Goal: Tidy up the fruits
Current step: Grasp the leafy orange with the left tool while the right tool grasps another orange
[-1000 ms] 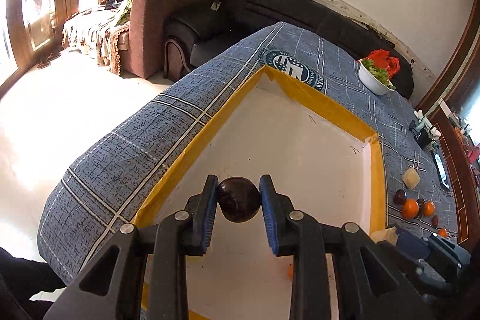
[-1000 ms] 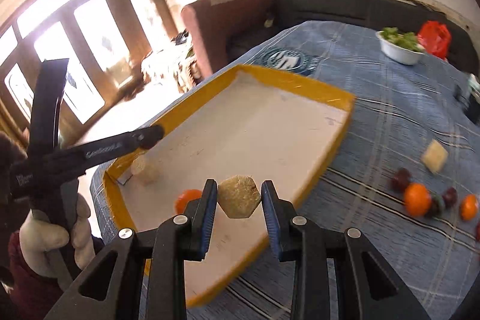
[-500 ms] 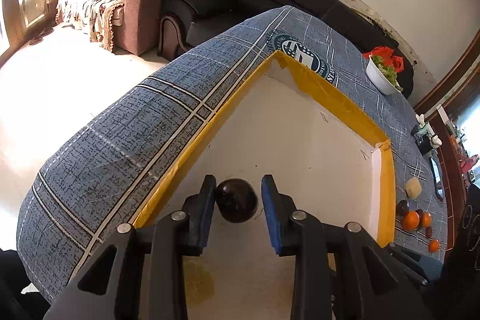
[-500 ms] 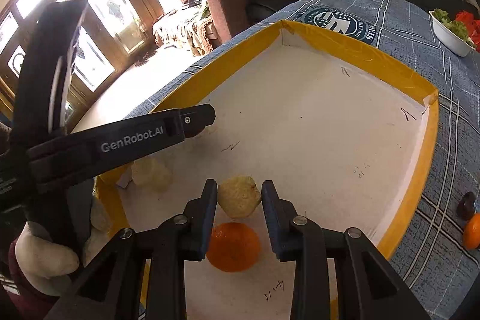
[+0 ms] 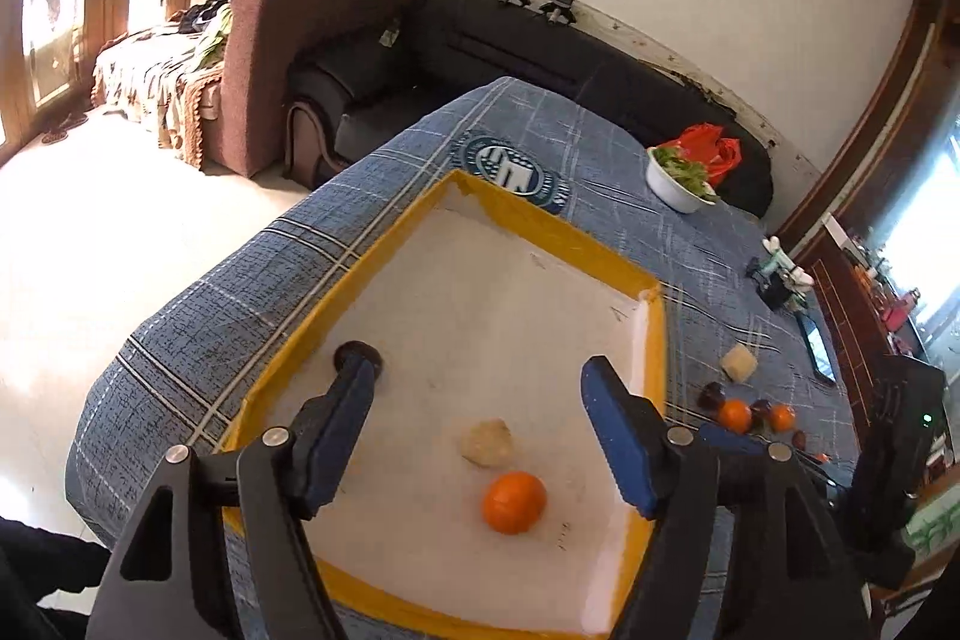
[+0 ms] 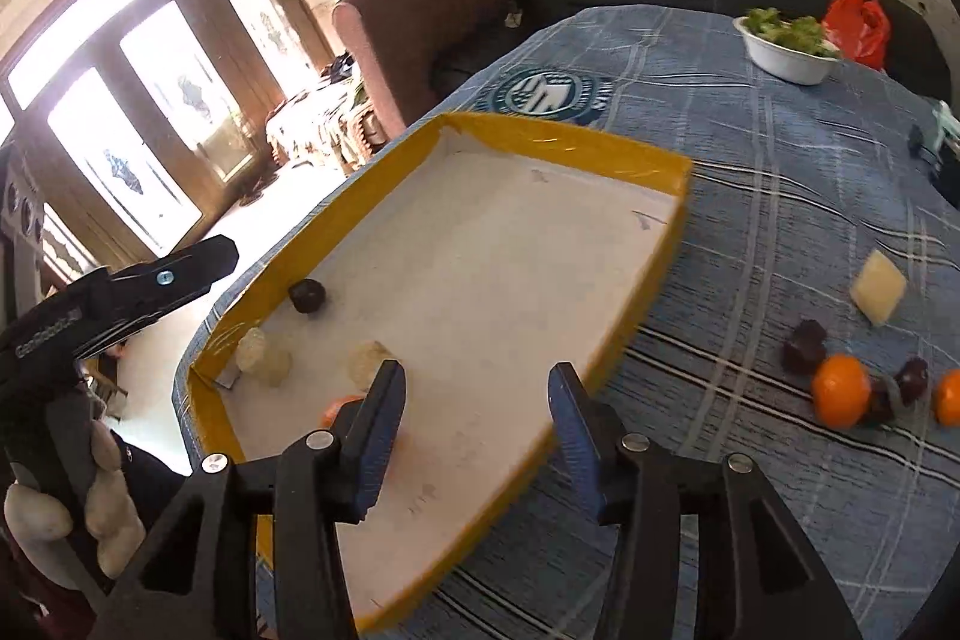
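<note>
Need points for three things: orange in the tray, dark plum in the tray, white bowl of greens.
orange [image 5: 513, 502], left wrist view, centre of its skin
dark plum [image 6: 307, 296], right wrist view, middle of its top
white bowl [image 6: 792, 65], right wrist view, front outer wall

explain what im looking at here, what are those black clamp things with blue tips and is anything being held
There is no robot here. A person holds a hand-held two-finger gripper in each hand, and each picture comes from a wide-angle camera mounted on one gripper, looking forward along its fingers.

In the left wrist view, the left gripper is open and its jaws have just been opening; nothing is between them. The right gripper has likewise just been opening and holds nothing.

Below them, a white tray with a yellow rim sits on a blue checked tablecloth. In the tray lie an orange, a pale lumpy fruit and a dark round fruit. More oranges and dark fruits lie on the cloth beside the tray, so sorting looks unfinished.
</note>
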Tool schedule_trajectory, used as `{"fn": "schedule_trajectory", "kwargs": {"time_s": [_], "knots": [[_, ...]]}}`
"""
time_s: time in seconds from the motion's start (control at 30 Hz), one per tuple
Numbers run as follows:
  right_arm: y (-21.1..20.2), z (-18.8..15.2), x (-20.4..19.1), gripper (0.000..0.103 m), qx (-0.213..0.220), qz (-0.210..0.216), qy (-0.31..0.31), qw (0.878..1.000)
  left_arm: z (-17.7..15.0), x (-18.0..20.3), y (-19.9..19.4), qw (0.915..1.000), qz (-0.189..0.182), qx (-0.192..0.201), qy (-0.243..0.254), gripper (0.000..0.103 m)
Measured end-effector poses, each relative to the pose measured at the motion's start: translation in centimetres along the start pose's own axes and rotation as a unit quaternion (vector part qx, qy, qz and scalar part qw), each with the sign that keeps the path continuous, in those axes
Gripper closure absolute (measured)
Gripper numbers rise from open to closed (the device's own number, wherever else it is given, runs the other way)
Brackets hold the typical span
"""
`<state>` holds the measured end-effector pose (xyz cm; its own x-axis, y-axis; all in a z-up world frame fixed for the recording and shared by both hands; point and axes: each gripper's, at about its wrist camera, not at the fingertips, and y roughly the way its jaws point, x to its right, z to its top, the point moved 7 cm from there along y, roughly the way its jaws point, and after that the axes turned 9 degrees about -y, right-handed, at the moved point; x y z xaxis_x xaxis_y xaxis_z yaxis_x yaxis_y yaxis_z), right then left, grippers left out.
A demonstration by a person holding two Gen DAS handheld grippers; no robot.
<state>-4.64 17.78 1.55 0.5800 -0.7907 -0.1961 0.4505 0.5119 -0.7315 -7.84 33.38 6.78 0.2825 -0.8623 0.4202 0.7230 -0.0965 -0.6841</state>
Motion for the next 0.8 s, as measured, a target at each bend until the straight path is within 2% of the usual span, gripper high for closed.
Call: {"fn": "schedule_trajectory", "kwargs": {"time_s": [0.03,0.13,0.2,0.33,0.43,0.53,0.57,0.67,0.8], "knots": [[-0.9,-0.5,1.3,0.048,0.004,-0.008,0.011,1.0,-0.5,1.3,-0.8,0.9999,-0.008,-0.007,0.007,0.03],[-4.6,-3.0,5.8,0.048,0.016,-0.038,0.052,0.998,-2.2,7.4,-4.8,0.9952,-0.075,-0.015,0.061,0.023],[-7.1,-5.3,8.9,0.048,0.023,-0.054,0.09,0.994,-3.6,12.1,-8.3,0.9863,-0.116,-0.01,0.116,0.019],[-10.5,-9.2,13.1,0.047,0.029,-0.063,0.15,0.986,-6.1,19.7,-14.6,0.9668,-0.175,-0.023,0.185,0.011],[-11.8,-11.6,15.6,0.047,0.02,-0.076,0.184,0.98,-8.1,24.0,-17.9,0.9532,-0.184,-0.021,0.239,0.01],[-12.7,-13.3,17.4,0.047,0.016,-0.092,0.207,0.974,-9.8,26.3,-19.1,0.9449,-0.186,-0.017,0.269,0.01],[-13.0,-13.7,18.0,0.047,0.016,-0.097,0.214,0.972,-10.2,26.8,-18.9,0.9438,-0.183,-0.021,0.274,0.01],[-13.8,-14.5,19.1,0.047,0.019,-0.102,0.223,0.969,-10.5,27.2,-17.5,0.948,-0.189,-0.061,0.249,0.01],[-14.6,-15.0,20.2,0.047,0.027,-0.108,0.229,0.967,-10.3,28.9,-16.9,0.9489,-0.19,-0.046,0.248,0.01]]}}
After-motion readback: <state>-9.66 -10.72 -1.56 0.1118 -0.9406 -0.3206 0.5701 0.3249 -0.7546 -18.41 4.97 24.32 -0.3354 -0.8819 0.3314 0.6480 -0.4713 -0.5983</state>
